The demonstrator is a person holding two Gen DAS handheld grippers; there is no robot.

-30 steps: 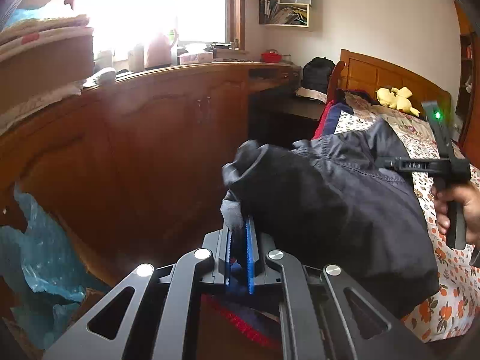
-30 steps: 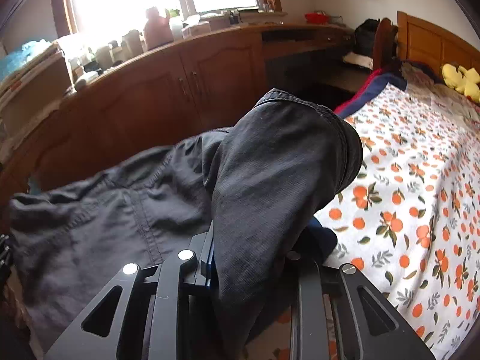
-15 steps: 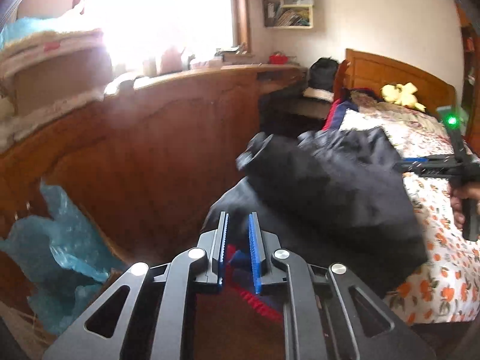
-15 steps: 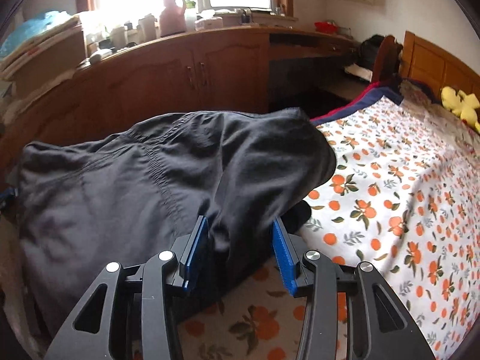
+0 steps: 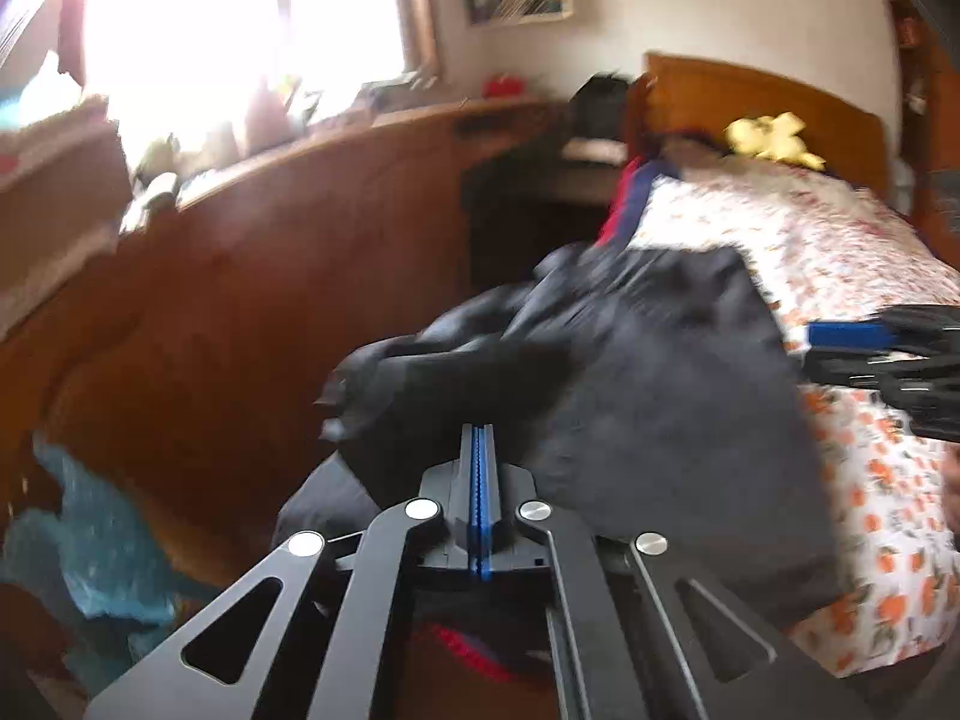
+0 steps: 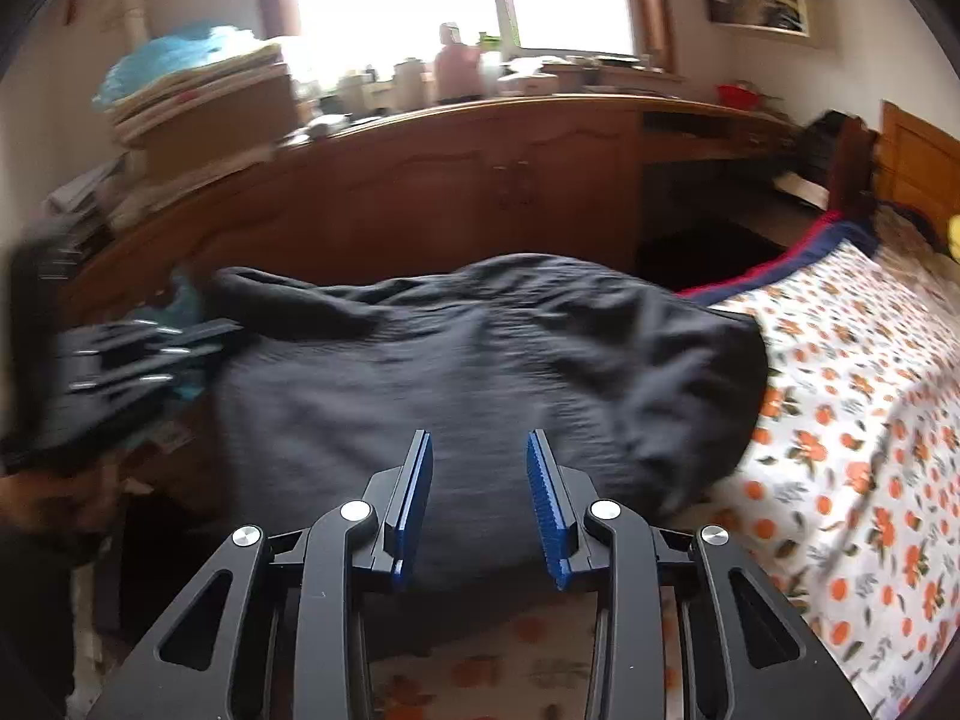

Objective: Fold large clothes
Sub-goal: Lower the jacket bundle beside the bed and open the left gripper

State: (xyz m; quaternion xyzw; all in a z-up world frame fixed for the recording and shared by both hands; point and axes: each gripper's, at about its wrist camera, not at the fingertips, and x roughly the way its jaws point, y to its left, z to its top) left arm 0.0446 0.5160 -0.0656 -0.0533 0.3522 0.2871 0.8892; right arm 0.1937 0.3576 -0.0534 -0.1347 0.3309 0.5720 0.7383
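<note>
Nearest in the left wrist view, the left hand-held gripper [image 5: 478,438] has its blue pads pressed flat together with no cloth visibly between them, so it seems to hold nothing. In the right wrist view, the right hand-held gripper [image 6: 479,462] has its jaws apart and closing, with the cloth lying beyond the pads, not pinched.

The dark garment [image 6: 480,384] lies bunched in a loose mound on the near left corner of the bed [image 6: 852,432], one lumpy end overhanging the bed's left edge towards the floor; probably it was set there for the next fold.

To the right the flowered bedcover is bare, giving room to spread the cloth. To the left the wooden cabinet [image 5: 288,276] stands near, leaving only a narrow gap.
</note>
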